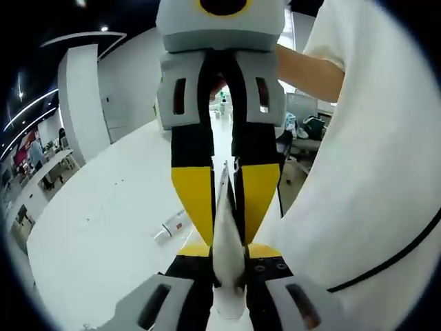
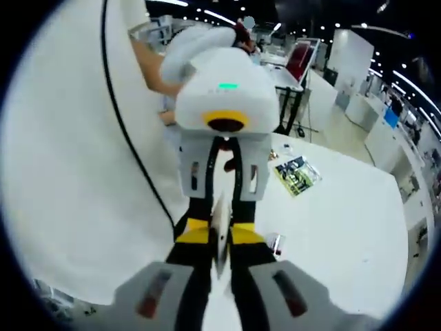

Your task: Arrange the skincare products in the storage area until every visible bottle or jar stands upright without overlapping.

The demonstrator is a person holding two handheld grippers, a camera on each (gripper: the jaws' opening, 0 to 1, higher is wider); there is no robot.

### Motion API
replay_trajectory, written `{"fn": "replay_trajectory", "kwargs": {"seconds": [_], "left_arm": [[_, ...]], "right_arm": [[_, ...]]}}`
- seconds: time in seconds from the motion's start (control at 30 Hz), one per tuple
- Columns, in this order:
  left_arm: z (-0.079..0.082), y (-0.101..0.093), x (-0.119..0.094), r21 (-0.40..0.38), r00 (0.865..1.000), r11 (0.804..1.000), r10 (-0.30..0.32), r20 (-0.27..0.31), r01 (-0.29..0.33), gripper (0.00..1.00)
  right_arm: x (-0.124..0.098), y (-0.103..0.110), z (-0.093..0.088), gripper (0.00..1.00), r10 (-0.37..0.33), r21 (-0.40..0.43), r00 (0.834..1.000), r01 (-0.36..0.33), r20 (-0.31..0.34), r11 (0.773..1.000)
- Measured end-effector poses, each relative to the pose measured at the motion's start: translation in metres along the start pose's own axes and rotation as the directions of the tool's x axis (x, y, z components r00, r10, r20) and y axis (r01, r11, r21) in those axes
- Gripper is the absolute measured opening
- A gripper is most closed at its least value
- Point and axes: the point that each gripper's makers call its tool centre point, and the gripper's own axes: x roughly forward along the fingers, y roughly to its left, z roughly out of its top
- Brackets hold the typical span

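Over the white tabletop [image 1: 103, 234], left tool [image 1: 227, 303] and right tool [image 2: 220, 289] both pinch one white tube [image 1: 226, 241], while a bottle [image 1: 172, 226] lies flat on it, so tidying looks unfinished.

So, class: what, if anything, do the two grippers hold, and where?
Both grippers, left and right, pinch one thin white object from opposite ends; what it is cannot be told.

No readable text anywhere. The small bottle [image 1: 172, 226] lying on the white table [image 1: 103, 227] carried a label with a red mark, too blurred to read. The green-printed packet [image 2: 298, 175] farther off on the table had print, also illegible.
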Motion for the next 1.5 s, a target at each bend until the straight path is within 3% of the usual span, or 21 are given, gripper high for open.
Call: {"fn": "replay_trajectory", "kwargs": {"seconds": [0.2,0.37,0.47,0.53,0.73,0.87,0.97,1.17,1.33,1.5], "left_arm": [[0.0,0.005,-0.007,0.007,0.999,0.999,0.036,0.0,-0.036,0.16],[0.001,0.014,-0.011,-0.05,0.996,0.997,0.06,0.058,-0.058,0.17],[0.007,0.022,-0.013,-0.084,0.989,0.994,0.078,0.129,-0.068,0.17],[0.008,0.026,-0.015,-0.088,0.986,0.993,0.088,0.14,-0.076,0.18],[0.011,0.045,-0.018,-0.203,0.959,0.971,0.17,0.228,-0.124,0.18],[-0.007,0.058,-0.023,-0.24,0.947,0.955,0.23,0.224,-0.175,0.26],[-0.014,0.066,-0.028,-0.277,0.934,0.941,0.263,0.242,-0.193,0.28],[-0.033,0.074,-0.03,-0.329,0.928,0.917,0.305,0.212,-0.226,0.36],[-0.044,0.079,-0.036,-0.343,0.913,0.901,0.35,0.208,-0.267,0.39],[-0.055,0.079,-0.041,-0.366,0.912,0.889,0.361,0.194,-0.274,0.48]], "right_arm": [[0.001,-0.005,0.006,0.03,-0.007,-0.046,0.999,0.005,-0.046,0.999],[0.003,-0.011,0.009,0.02,-0.002,-0.079,0.993,-0.007,-0.114,0.997],[0.001,-0.017,0.012,0.02,0.005,-0.104,0.984,-0.024,-0.179,0.994],[0.0,-0.022,0.014,0.02,0.01,-0.114,0.98,-0.034,-0.2,0.993],[0.0,-0.037,0.013,0.02,0.024,-0.128,0.965,-0.06,-0.262,0.99],[-0.002,-0.048,0.008,0.02,0.025,-0.142,0.948,-0.073,-0.317,0.987],[-0.004,-0.056,0.009,0.02,0.023,-0.144,0.948,-0.072,-0.317,0.987],[-0.002,-0.074,0.012,0.02,0.019,-0.133,0.944,-0.067,-0.33,0.989],[0.0,-0.095,0.012,0.02,0.018,-0.114,0.946,-0.058,-0.323,0.992],[0.002,-0.117,0.006,0.02,0.007,-0.091,0.945,-0.038,-0.326,0.995]]}}
